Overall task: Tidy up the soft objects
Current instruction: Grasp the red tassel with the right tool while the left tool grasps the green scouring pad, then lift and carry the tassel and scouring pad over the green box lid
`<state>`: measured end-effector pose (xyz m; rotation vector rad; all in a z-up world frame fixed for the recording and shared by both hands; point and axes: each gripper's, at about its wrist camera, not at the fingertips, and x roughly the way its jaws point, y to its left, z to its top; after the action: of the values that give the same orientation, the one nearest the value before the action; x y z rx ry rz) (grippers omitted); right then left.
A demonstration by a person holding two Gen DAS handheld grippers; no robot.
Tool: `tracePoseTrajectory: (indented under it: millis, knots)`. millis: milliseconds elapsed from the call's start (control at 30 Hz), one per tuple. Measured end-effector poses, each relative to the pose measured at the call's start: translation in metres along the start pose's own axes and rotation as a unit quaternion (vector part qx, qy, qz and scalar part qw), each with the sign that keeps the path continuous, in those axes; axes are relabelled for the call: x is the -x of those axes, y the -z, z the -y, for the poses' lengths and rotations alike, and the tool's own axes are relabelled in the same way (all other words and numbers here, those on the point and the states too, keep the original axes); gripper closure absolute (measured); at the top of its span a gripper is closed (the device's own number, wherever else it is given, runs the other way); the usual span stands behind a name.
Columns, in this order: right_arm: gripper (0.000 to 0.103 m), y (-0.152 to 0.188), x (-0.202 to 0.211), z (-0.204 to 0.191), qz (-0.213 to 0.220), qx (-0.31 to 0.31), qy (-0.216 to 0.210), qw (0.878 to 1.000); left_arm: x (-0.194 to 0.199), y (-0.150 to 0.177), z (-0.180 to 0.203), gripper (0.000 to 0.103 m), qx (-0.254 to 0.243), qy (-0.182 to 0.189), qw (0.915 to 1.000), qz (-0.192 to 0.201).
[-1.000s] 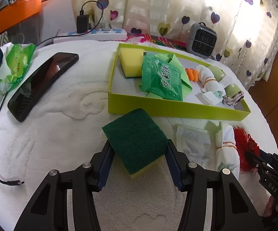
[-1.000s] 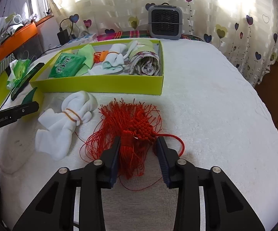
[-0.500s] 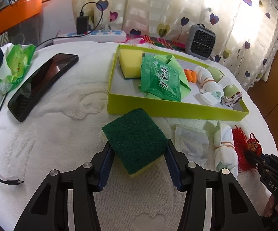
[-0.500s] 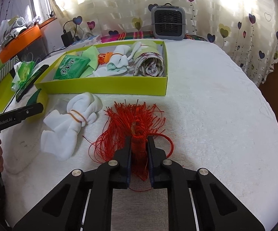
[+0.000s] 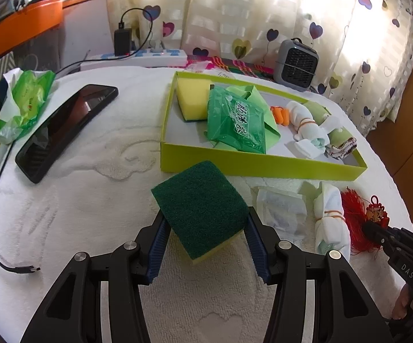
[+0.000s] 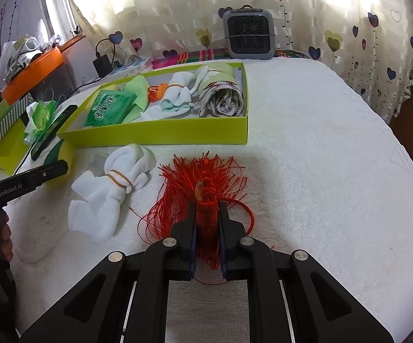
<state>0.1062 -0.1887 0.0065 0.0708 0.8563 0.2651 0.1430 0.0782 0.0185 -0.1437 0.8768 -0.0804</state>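
In the left wrist view, the left gripper (image 5: 206,230) holds a sponge (image 5: 202,207) between its two blue pads, green scouring face up and a yellow layer showing along the near edge. The sponge sits cornerwise, one corner pointing far toward the green box (image 5: 263,165) and the opposite one toward the camera. The box lies just beyond it on the white towel (image 5: 92,200), its long side running left to right, with a yellow sponge (image 5: 192,97), a green packet (image 5: 236,123) and rolled socks (image 5: 306,128) inside. To the right of the held sponge lie a flat white pouch (image 5: 281,211) and a banded white sock bundle (image 5: 331,223). A phone (image 5: 63,128) lies far left

In the right wrist view, the right gripper (image 6: 208,223) is clamped narrowly on the knotted stem of a red tassel (image 6: 200,188). Its long axis runs near to far, with the loose threads fanning out toward the box (image 6: 160,134) and to the left. The sock bundle (image 6: 112,191) lies just left of it, slanting from near left to far right
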Motion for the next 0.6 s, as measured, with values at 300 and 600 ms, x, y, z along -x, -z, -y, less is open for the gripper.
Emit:
tracePoseTrajectory:
  millis: [300,600]
  knots:
    - [0.091,-0.001,0.005,0.0,0.012,-0.003,-0.007,1.0,0.006,0.001,0.002,0.053,-0.003,0.001,1.0,0.008]
    - [0.091,-0.007,0.015,0.001,0.03,-0.007,-0.017,0.999,0.019,-0.003,0.005,0.053,-0.009,-0.002,0.9996,0.028]
